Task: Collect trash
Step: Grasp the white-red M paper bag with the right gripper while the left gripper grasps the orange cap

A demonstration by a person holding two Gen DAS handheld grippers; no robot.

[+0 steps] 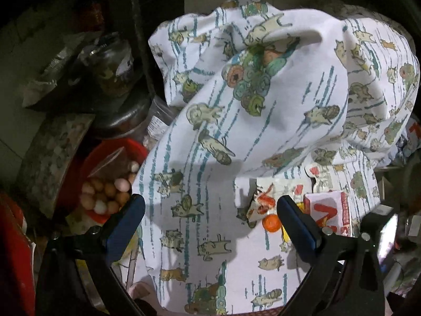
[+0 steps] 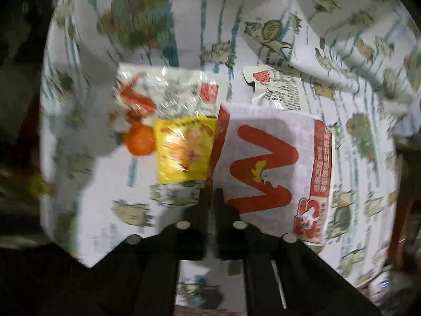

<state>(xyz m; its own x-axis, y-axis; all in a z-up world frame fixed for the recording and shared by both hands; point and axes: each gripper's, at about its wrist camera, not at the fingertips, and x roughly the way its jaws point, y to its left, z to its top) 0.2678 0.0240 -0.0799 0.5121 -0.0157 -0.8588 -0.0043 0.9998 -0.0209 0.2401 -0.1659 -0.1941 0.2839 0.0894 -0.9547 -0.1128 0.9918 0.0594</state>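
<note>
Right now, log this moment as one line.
trash: white bag, yellow packet, orange cap on printed cloth | left gripper: open | right gripper: shut, empty

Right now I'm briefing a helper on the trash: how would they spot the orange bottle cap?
Find the white cat-print cloth. Litter is clustered on it; the orange bottle cap sits beside the yellow sachet. It's the only small, round, plain piece.

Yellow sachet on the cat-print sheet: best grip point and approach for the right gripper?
Take the yellow sachet by its near edge, the free one, coming from above. It lies flat on the sheet, so pinch a thin edge. The orange cap and the white-and-red wrapper crowd its sides. The right gripper is shut; open first.
</note>
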